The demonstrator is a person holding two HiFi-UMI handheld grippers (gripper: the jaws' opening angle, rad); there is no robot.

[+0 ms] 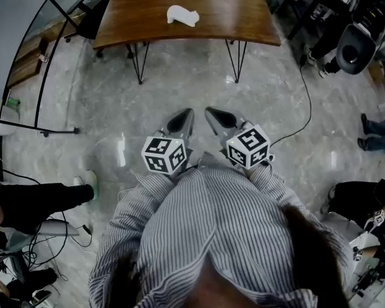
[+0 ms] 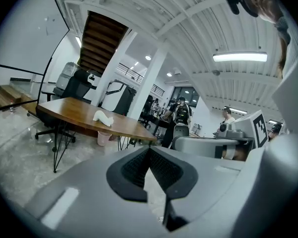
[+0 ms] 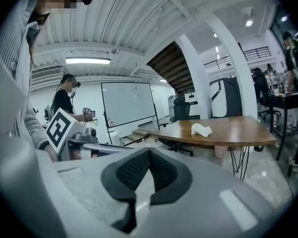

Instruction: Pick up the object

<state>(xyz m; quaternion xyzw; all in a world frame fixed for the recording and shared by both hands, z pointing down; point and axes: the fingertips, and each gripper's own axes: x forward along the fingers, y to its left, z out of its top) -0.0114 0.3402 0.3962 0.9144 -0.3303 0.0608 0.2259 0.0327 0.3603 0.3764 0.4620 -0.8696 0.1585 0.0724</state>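
Note:
A white, lumpy object (image 1: pixel 183 16) lies on a curved wooden table (image 1: pixel 231 11) at the far side of the room. It shows small in the left gripper view, object (image 2: pixel 103 117) on table (image 2: pixel 64 109), and in the right gripper view, object (image 3: pixel 201 129) on table (image 3: pixel 238 133). My left gripper (image 1: pixel 188 113) and right gripper (image 1: pixel 210 111) are held side by side close to the person's chest, far short of the table. Both are shut with nothing between the pads, as the left gripper (image 2: pixel 149 148) and right gripper (image 3: pixel 149 150) show in their own views.
Marble floor lies between me and the table. A black cable (image 1: pixel 306 101) runs across it at the right. A pink bin (image 2: pixel 103 138) stands under the table. Office chairs (image 1: pixel 356 40) and seated people's legs (image 1: pixel 35 201) flank both sides. A railing (image 1: pixel 48 63) stands at the left.

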